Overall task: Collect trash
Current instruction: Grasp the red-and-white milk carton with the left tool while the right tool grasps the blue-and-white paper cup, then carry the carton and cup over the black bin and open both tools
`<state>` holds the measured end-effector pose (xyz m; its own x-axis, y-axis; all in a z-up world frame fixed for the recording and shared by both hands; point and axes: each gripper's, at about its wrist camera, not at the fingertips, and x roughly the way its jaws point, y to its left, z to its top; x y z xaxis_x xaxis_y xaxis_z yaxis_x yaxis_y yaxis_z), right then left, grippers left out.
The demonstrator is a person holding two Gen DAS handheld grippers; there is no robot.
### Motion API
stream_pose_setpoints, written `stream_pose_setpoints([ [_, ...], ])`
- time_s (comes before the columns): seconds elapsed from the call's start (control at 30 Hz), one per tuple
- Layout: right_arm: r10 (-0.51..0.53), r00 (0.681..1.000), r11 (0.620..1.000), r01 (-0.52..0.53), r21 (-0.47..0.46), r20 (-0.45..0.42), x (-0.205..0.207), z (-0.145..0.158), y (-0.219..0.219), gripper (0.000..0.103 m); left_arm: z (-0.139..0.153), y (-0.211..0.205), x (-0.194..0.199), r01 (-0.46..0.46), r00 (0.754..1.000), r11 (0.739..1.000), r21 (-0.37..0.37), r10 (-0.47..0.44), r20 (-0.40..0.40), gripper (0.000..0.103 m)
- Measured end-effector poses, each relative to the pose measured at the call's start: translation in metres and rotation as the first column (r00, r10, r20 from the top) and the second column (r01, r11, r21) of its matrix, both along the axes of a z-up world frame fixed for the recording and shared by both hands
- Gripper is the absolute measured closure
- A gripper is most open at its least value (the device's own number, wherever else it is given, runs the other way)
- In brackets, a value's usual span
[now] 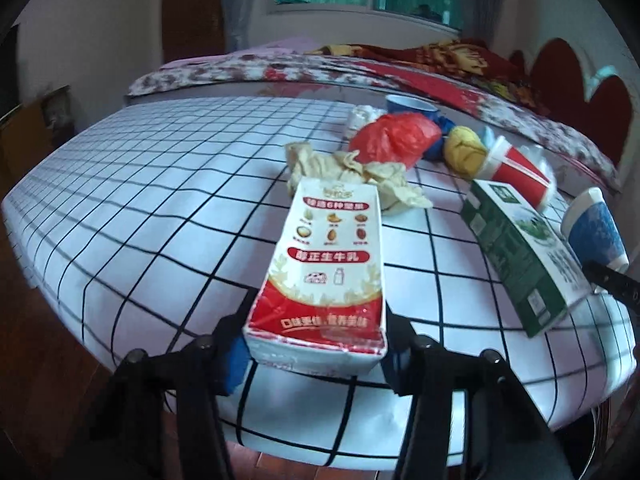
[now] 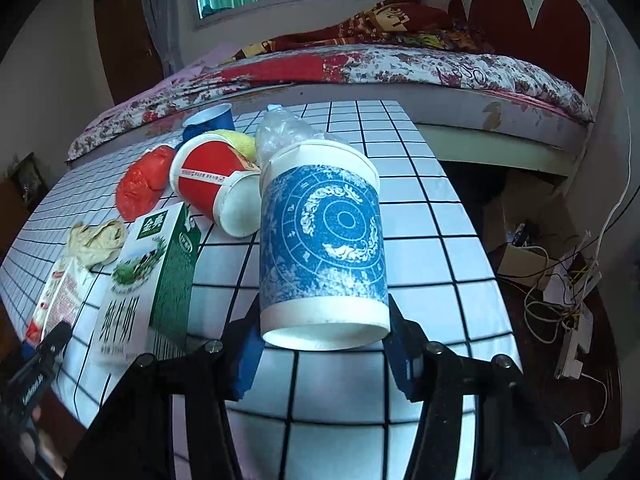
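Left gripper: the left gripper (image 1: 316, 344) had its blue pads pressed against both sides of a red-and-white milk carton (image 1: 326, 264), jaws about half open, gripping its near end.
Right gripper: the right gripper (image 2: 326, 344) clamped the base of a blue-patterned paper cup (image 2: 322, 248) between its pads, jaws about half open.
Carton: it lay lengthwise, pointing away over the near edge of the table (image 1: 140, 200).
Cup: it stood tilted above the checked tablecloth, near the table's front right edge.
Other litter: a green milk box (image 2: 160, 264) lay between carton and cup; behind it, a red-and-white cup (image 2: 212, 184) lay on its side, touching the blue-patterned cup.
Farther back: a crumpled beige wrapper (image 1: 356, 172), a red plastic bag (image 1: 394, 138), a yellow wad (image 1: 464, 150) and a blue cup (image 1: 410, 104) sat close together.
Background: a bed (image 2: 360, 68) with a floral cover stood beyond the table.
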<state>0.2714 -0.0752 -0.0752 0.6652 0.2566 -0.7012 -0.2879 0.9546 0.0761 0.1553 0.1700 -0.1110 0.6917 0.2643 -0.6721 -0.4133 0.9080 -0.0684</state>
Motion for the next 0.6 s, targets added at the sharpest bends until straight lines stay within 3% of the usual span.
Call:
stream_pose_setpoints([
  [0.3, -0.013, 0.997, 1.0, 0.012, 0.015, 0.07, -0.047, 0.024, -0.037, 0.048, 0.032, -0.033, -0.022, 0.132, 0.988, 0.988, 0.077, -0.137, 0.064, 0.05],
  [0.47, -0.04, 0.994, 0.999, 0.037, 0.033, 0.106, -0.079, 0.036, -0.066, 0.047, 0.052, -0.075, -0.034, 0.242, 0.961, 0.966, 0.096, -0.252, 0.112, 0.05],
  [0.6, -0.08, 0.99, 0.996, 0.076, 0.042, 0.113, -0.104, 0.038, -0.101, 0.047, 0.061, -0.116, -0.041, 0.355, 0.92, 0.929, 0.103, -0.367, 0.14, 0.05],
])
